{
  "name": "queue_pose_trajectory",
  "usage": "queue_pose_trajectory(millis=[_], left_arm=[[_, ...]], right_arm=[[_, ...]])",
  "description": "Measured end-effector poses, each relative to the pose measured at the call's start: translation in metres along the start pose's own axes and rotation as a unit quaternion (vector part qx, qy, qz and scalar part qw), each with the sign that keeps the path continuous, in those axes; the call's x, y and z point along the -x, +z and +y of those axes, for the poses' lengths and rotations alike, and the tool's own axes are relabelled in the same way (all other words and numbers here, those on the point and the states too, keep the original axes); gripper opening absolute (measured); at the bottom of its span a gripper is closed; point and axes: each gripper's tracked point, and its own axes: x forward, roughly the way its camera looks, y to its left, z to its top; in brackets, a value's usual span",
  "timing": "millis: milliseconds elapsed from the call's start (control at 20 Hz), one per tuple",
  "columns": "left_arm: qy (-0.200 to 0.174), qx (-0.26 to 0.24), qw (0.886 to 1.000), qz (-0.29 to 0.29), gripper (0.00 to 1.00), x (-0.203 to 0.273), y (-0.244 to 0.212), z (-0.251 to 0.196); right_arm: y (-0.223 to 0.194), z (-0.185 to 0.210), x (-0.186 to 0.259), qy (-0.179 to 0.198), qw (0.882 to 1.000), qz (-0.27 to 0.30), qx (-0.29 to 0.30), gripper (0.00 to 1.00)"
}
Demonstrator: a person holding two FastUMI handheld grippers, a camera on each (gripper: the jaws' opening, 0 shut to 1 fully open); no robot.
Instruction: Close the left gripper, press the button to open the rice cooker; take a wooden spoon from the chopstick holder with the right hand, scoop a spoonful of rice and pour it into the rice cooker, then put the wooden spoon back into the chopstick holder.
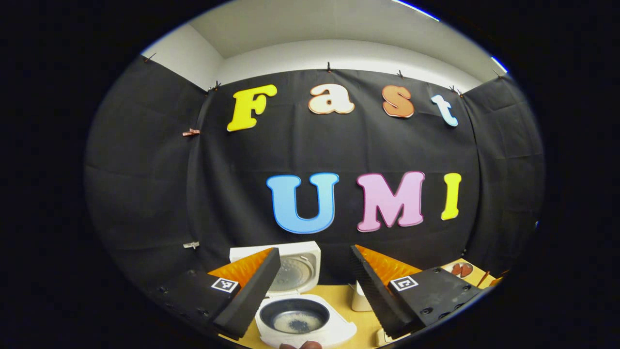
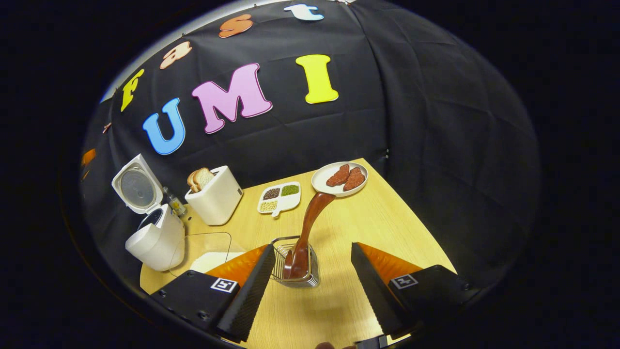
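Note:
The white rice cooker (image 1: 334, 329) stands open just below my left gripper (image 1: 315, 252), its lid (image 1: 295, 271) tipped up and a little rice in the dark pot (image 1: 295, 317). My left gripper is open above it, holding nothing. In the right gripper view the cooker (image 2: 157, 240) sits at the table's left. The wooden spoon (image 2: 310, 218) stands in the wire chopstick holder (image 2: 296, 271), its long end leaning away. My right gripper (image 2: 312, 248) is open, with the holder and spoon in front of and between its fingers, untouched. A clear container of rice (image 2: 208, 257) lies beside the cooker.
A white toaster (image 2: 218, 198) with bread stands right of the cooker, with a small bottle (image 2: 174, 202) between them. Farther back lie a divided dish of beans (image 2: 280, 198) and a plate of meat slices (image 2: 340, 178). The wooden table (image 2: 387, 228) ends near the black cloth.

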Motion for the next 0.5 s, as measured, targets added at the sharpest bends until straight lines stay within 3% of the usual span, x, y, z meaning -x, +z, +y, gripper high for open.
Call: queue_pose_trajectory(millis=[250, 500], left_arm=[[0.013, 0.012, 1.000, -0.017, 0.98, -0.069, 0.011, 0.026], [0.027, 0.011, 0.999, 0.024, 0.98, -0.134, -0.028, 0.047]], right_arm=[[0.011, -0.003, 0.035, -0.013, 1.000, -0.018, 0.020, 0.99], [0.019, -0.012, 0.061, -0.038, 0.998, -0.035, 0.025, 0.99]])
